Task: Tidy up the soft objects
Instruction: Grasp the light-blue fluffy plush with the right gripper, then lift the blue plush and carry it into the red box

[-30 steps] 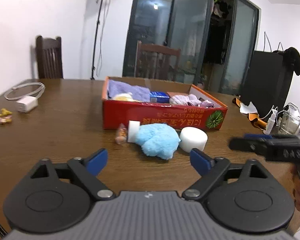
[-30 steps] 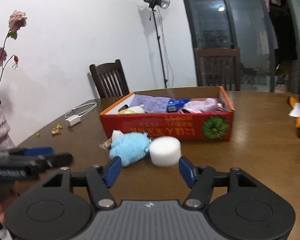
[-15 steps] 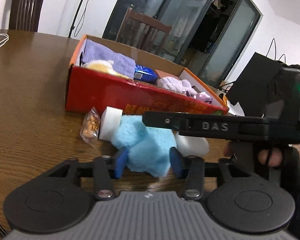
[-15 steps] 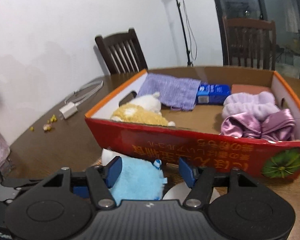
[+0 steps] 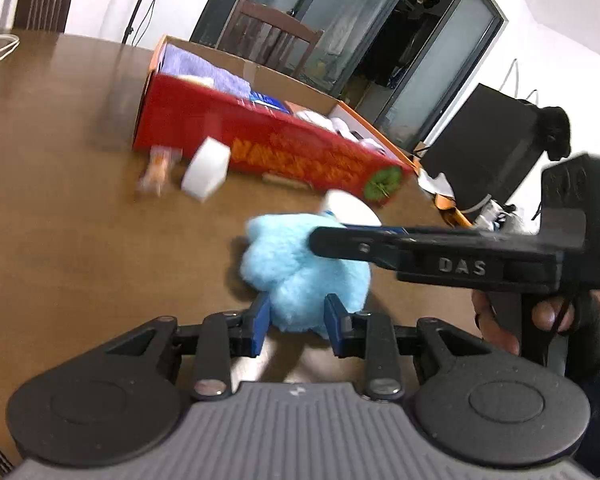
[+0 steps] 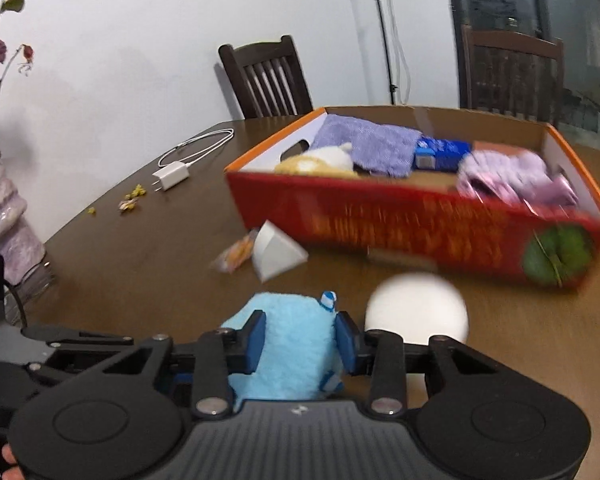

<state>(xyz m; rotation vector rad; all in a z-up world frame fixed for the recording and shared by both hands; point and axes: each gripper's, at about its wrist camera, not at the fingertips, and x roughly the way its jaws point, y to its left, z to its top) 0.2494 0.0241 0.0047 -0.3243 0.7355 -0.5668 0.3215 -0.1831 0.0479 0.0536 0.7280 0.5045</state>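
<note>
Both grippers clamped on the blue plush toy (image 5: 300,268).

We see the left gripper (image 5: 296,320) and right gripper (image 6: 300,344) each pinching the toy between blue pads, out on the tabletop (image 5: 80,208) before the red box (image 6: 416,224); a white round sponge (image 6: 416,312) lies just beside the toy.

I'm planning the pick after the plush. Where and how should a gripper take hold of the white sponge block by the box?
Grip the white sponge block across two opposite flat faces, coming from above on the side away from the red box. It lies tilted, with a snack packet close on its left.
</note>
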